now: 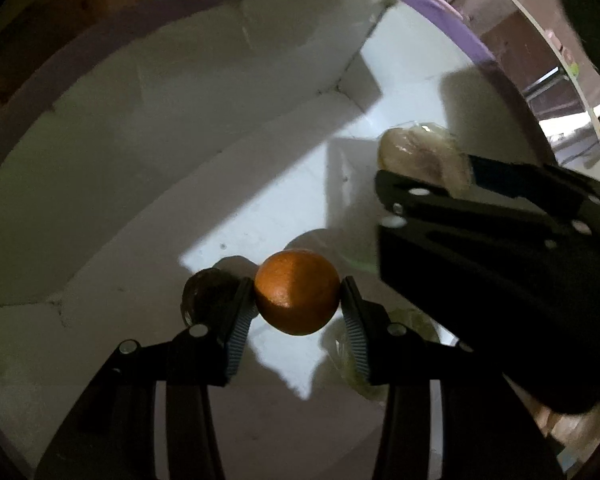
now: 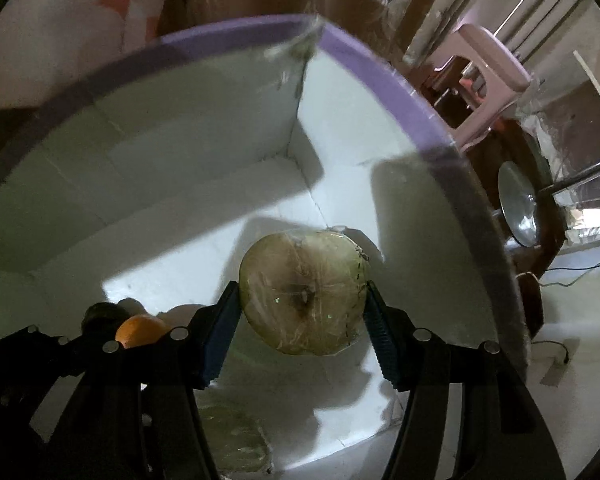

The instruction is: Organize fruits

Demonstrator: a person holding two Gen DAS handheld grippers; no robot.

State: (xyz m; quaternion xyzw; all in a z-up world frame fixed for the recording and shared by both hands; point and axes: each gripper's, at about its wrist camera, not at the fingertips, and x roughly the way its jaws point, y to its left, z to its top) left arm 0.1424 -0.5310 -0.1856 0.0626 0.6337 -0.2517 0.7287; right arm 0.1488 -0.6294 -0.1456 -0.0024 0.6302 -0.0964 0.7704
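Pinching an orange, the left hand-held gripper; right hand-held gripper clamps a wrapped apple.

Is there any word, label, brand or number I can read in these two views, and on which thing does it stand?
None can be read.
Orange, held in the left gripper: no sticker or print shows.
Wrapped pale fruit, held in the right gripper: the film has small dashes and glints, no letters.
Box with the purple rim: plain walls, no writing.
Room behind: too blurred to tell.
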